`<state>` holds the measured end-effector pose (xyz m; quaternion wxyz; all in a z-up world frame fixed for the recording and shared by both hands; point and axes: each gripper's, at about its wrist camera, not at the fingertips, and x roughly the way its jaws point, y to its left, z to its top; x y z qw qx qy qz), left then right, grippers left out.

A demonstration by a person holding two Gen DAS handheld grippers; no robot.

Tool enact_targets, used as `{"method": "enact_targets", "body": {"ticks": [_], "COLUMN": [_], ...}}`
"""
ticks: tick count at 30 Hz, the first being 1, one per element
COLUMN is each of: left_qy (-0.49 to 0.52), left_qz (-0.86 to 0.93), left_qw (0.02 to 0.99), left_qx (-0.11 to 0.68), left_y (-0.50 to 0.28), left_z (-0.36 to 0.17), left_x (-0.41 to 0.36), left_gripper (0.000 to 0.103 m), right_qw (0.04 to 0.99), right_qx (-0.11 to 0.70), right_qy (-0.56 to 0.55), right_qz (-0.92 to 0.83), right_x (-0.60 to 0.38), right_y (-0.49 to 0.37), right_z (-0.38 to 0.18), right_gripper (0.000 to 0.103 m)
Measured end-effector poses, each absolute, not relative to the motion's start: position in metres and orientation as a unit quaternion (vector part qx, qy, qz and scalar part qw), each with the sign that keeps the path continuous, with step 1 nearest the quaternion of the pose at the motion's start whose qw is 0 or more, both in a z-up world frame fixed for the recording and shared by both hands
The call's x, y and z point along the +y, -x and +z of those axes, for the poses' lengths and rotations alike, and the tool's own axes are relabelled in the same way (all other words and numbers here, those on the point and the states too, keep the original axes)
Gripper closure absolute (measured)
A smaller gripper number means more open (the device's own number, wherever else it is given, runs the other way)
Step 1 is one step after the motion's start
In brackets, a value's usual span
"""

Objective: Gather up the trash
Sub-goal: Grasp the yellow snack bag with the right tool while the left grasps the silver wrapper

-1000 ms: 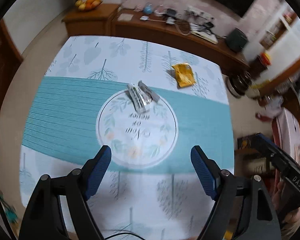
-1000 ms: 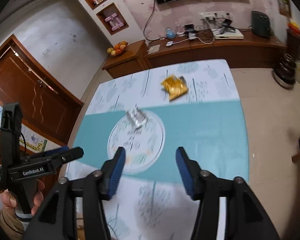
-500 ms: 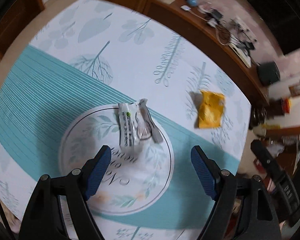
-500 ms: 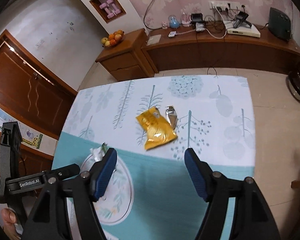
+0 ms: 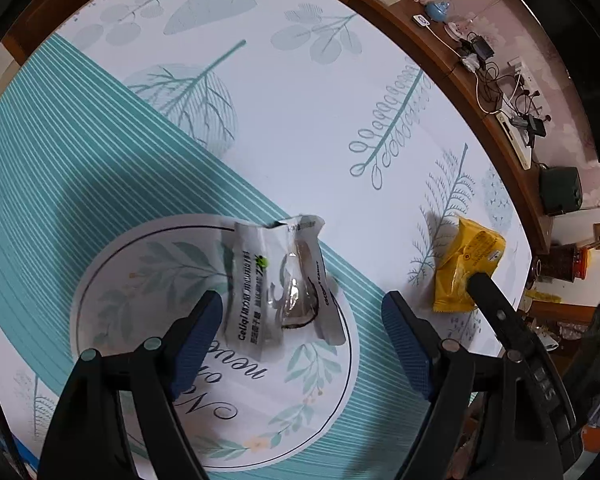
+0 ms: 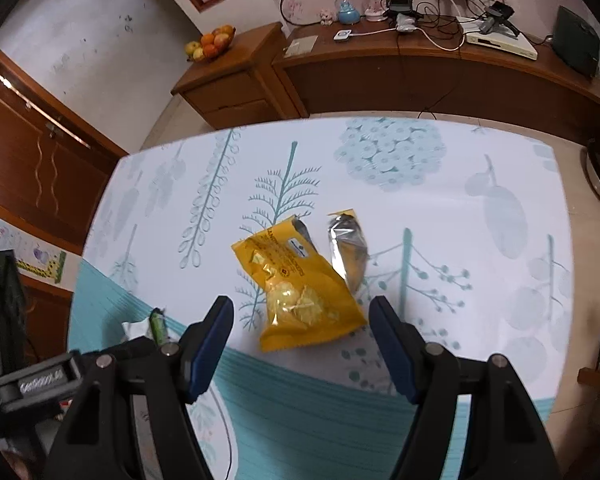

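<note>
- Left gripper [image 5: 302,344]: fingers spread, above silver wrappers [image 5: 280,280] on the tabletop [image 5: 300,100].
- Right gripper [image 6: 300,348]: fingers spread, above yellow packet [image 6: 300,288]; nothing pinched.

The left tool [image 5: 302,340] hangs over the table [image 5: 292,92] with its blue-padded jaws wide apart and nothing pressed between them. Just beyond the pads a crumpled white and clear wrapper [image 5: 278,280] lies on the round printed emblem [image 5: 148,276] of the teal-striped cloth. Off to the right a yellow snack packet [image 5: 466,262] rests on the white leaf-patterned part, with the black tip of the right tool [image 5: 490,300] just beside it.
</note>
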<state>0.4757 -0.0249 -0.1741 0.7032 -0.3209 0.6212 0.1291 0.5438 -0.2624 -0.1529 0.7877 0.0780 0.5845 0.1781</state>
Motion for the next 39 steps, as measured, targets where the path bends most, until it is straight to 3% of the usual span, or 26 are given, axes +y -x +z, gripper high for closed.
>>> {"method": "enact_targets", "body": {"ticks": [10,14,18,20,25,28,30,39], "left_qy": [0.267,0.21,0.191,0.184,0.15,0.128,0.117,0.053], "left_qz": [0.139,0.147,0.13,0.13,0.123,0.115,0.11,0.07], "left_qw": [0.716,0.73,0.747,0.751,0.76,0.766,0.77,0.799], "left_qx": [0.63,0.633,0.624,0.621,0.62,0.619,0.617,0.595], "left_y": [-0.489,-0.492,-0.492,-0.491,-0.488,-0.483,-0.48,-0.424], "left_z": [-0.188,-0.187,-0.184,-0.184,-0.182,-0.178,-0.174,-0.14], "left_x": [-0.049,-0.063,-0.073,-0.077,-0.085,-0.092,-0.095,-0.093], "left_gripper": [0.025,0.045,0.06,0.079,0.089,0.09,0.09,0.09], "right_qw": [0.803,0.813,0.819,0.82,0.824,0.826,0.827,0.81], "right_qx": [0.577,0.567,0.557,0.556,0.548,0.545,0.542,0.566], "right_qy": [-0.015,0.02,0.036,0.038,0.038,0.04,0.039,-0.033], "right_qz": [0.148,0.132,0.13,0.13,0.135,0.142,0.145,0.15], "right_x": [-0.24,-0.236,-0.235,-0.235,-0.234,-0.232,-0.23,-0.24], "right_y": [-0.548,-0.543,-0.537,-0.535,-0.526,-0.517,-0.51,-0.464], "right_z": [-0.169,-0.169,-0.17,-0.169,-0.167,-0.165,-0.162,-0.153], "right_gripper": [0.034,0.046,0.051,0.053,0.061,0.066,0.078,0.085]}}
